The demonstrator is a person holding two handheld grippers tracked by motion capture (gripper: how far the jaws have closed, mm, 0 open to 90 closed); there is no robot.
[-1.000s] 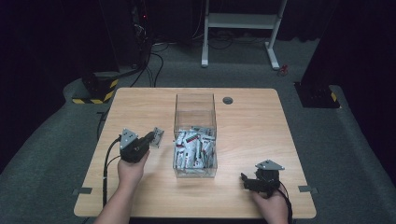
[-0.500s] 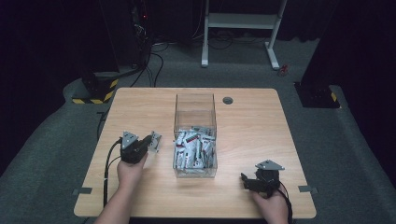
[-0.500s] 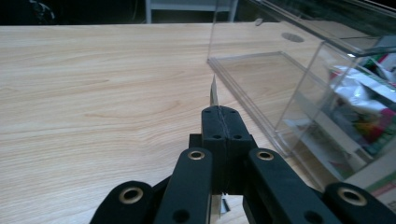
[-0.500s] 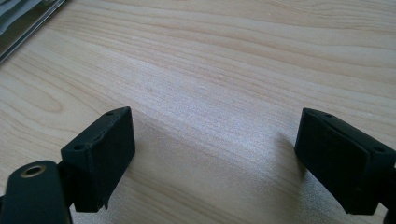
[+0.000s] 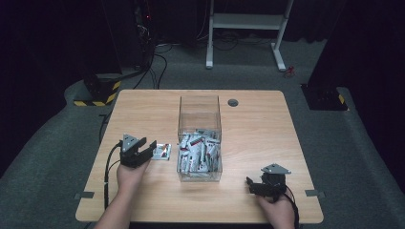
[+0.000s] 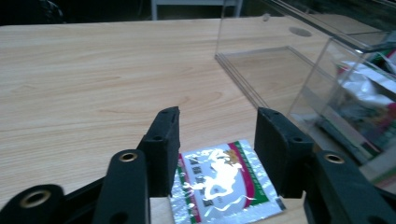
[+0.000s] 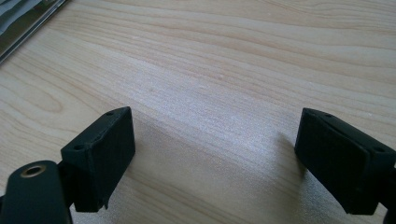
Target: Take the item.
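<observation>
Resting low on the near right part of the table (image 5: 143,205), the right gripper (image 5: 251,183) has its jaws spread wide. Nothing sits between them, just bare wood grain in the right gripper view. The person's right hand (image 5: 277,210) holds it from the near edge.

Left gripper (image 5: 149,149) sits farther in, on the left half of the table, held by the left hand (image 5: 128,175). Its jaws have just been opening and now stand roughly half spread. A foil packet (image 6: 224,184) lies flat on the wood between them, silver with red and green edging. In the left gripper view the left jaw's inner face is right at the packet's edge and may overlap it; the right jaw stands just beside the packet's other side. Pads don't press on it, so the packet is loose, lying on the table and not lifted. From the high view the packet (image 5: 162,151) pokes out past the jaw tips toward the box.

Clear plastic box (image 5: 199,138) stands just right of the packet, mid-table, long side running away from the person. Near half holds a pile of similar packets (image 5: 198,152); far half looks empty. Packet on the table is near the box wall but apart from it.

Beyond the box, a small round hole (image 5: 232,102) sits near the far table edge.
</observation>
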